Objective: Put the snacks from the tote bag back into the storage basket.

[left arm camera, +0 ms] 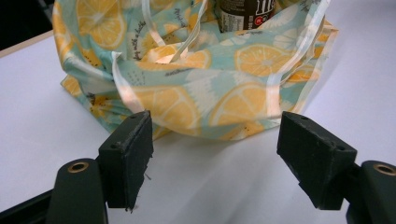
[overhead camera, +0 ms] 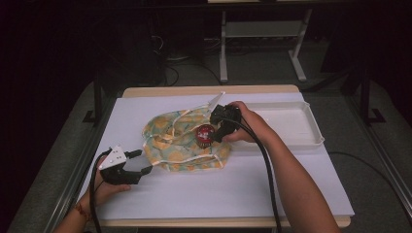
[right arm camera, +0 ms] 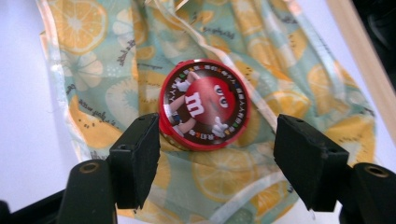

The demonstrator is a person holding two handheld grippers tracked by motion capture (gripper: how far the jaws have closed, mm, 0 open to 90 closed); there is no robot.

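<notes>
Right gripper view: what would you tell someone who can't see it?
A round red candy tub with a cartoon lid stands on a crumpled lemon-print cloth bag. The right tongs hang open above it, two black pads either side, not squeezing. The bag lies on a white table.

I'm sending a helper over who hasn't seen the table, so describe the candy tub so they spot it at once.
On the white table, left of the white tray, lies a crumpled lemon-print bag. The candy tub stands on that bag beside the right tool. Its round red lid with a cartoon candy figure stands out from the yellow-green cloth.
</notes>
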